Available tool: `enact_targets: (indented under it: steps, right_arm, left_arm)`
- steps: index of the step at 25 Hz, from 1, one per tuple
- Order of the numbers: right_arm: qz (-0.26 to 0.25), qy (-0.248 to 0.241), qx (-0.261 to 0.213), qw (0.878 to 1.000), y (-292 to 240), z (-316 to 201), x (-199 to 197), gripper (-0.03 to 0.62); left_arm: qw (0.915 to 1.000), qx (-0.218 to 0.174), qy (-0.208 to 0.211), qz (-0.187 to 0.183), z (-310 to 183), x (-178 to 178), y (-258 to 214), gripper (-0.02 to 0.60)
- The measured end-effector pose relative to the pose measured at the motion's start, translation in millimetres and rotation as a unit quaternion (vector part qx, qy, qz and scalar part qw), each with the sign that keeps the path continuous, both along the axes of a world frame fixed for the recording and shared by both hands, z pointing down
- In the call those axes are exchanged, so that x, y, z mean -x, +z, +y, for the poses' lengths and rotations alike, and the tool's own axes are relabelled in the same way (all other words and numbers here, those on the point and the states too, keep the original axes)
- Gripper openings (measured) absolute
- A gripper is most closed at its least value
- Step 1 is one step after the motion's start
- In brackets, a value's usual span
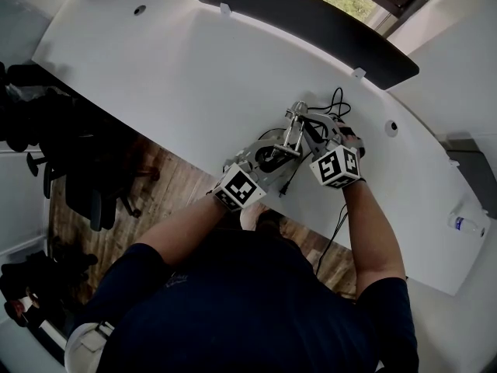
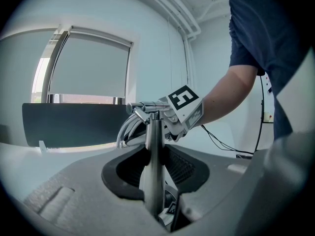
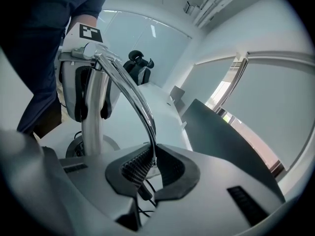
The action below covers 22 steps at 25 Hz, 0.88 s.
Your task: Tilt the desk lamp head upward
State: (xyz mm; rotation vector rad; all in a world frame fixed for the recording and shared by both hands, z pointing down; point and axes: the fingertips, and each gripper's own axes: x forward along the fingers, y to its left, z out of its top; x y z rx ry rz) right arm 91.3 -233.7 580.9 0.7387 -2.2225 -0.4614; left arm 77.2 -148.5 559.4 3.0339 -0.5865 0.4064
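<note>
A chrome desk lamp (image 1: 289, 137) stands near the front edge of the white desk (image 1: 171, 76). My left gripper (image 1: 260, 167) is shut on the lamp's upright post (image 2: 152, 161), which fills the gap between its pads. My right gripper (image 1: 316, 136) is shut on the lamp's thin curved arm (image 3: 132, 96); the pads pinch it where it dips between them (image 3: 149, 159). In the right gripper view the post (image 3: 93, 114) rises from the round base (image 3: 78, 145), with the left gripper (image 3: 90, 90) around it. The left gripper view shows the right gripper (image 2: 183, 109) beside the top joint. The lamp head is hidden.
A black cable (image 1: 336, 99) coils behind the lamp and another runs off the front edge (image 1: 330, 243). A dark divider panel (image 1: 311, 22) lines the desk's far side. A plastic bottle (image 1: 464, 225) lies at the desk's right end. Office chairs (image 1: 70, 162) stand on the wooden floor at left.
</note>
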Motion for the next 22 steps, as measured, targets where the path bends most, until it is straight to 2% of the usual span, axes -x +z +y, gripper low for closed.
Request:
enact_targets:
  steps: [4, 7, 10, 18, 22]
  right_arm:
    - [0.007, -0.001, -0.011, 1.0, -3.5, -2.4, -1.9, 0.037]
    - [0.012, 0.0, -0.016, 1.0, -5.4, -3.3, -1.4, 0.037]
    - [0.017, 0.007, -0.026, 0.999, -9.3, -6.2, -3.9, 0.035]
    - [0.046, 0.015, -0.082, 0.996, -42.5, -18.8, -9.3, 0.044]
    - [0.074, 0.01, -0.135, 0.988, -71.3, -23.8, -10.8, 0.06]
  left_arm:
    - [1.0, -0.003, 0.0, -0.004, -0.3, -0.3, 1.4, 0.126]
    - [0.9995, 0.016, 0.0, -0.025, 2.1, 3.1, 7.0, 0.126]
    - [0.9998, 0.001, 0.001, -0.02, -0.6, 1.2, 2.2, 0.126]
    - [0.9999, 0.001, 0.005, -0.016, -1.2, 1.0, 1.4, 0.126]
    - [0.9999, 0.008, 0.009, -0.007, -0.1, 0.5, 1.4, 0.126]
